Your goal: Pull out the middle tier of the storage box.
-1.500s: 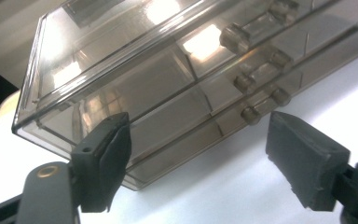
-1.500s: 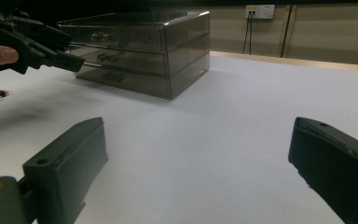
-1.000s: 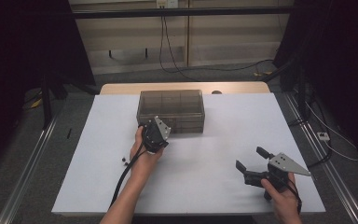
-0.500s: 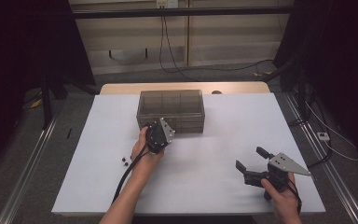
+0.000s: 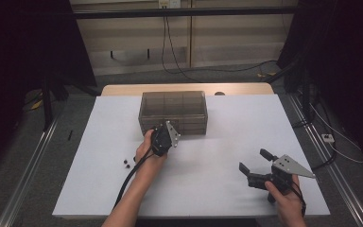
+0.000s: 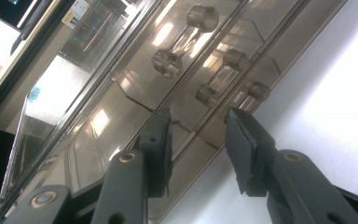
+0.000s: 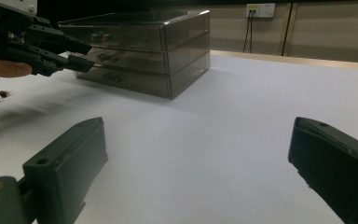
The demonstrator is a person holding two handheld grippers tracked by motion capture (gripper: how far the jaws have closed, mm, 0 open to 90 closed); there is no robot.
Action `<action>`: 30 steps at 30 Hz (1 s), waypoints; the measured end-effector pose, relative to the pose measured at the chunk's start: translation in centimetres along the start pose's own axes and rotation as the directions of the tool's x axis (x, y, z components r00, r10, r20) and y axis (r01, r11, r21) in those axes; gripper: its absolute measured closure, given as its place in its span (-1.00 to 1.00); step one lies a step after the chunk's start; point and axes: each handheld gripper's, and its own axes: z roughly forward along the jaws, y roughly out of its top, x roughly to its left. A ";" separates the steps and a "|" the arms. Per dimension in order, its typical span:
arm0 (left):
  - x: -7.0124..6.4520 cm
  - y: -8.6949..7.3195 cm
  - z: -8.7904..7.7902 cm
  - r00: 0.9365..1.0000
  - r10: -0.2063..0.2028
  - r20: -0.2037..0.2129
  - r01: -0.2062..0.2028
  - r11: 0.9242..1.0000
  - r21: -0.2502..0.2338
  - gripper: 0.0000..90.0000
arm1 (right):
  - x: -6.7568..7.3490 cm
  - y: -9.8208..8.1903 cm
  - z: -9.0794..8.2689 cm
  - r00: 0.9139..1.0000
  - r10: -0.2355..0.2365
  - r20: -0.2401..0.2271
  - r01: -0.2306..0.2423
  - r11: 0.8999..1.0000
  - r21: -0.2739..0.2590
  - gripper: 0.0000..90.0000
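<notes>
High view: the drawer box is seen at upper centre of the counter, every drawer shut. The left tool, jaws just narrowed but pinching nothing, is aimed at a handle. The right tool is held spread, lower right. Pulling remains.

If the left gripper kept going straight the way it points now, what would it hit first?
Most likely the front of the clear drawer box, low down near a drawer handle. The left gripper has been closing its jaws, with nothing between them yet; the exact gap is hard to judge.
</notes>
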 end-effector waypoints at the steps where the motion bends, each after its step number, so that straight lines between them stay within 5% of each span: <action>1: 0.0 0.1 0.0 1.000 0.005 0.001 -0.005 1.000 0.002 0.39 | 0.0 0.0 0.0 1.000 0.001 0.000 -0.001 1.000 0.000 -0.91; 30: -1.1 0.6 0.8 0.995 0.080 -0.052 -0.080 0.997 -0.011 0.54 | -0.1 0.0 0.0 1.000 0.000 0.000 0.000 1.000 0.003 -0.91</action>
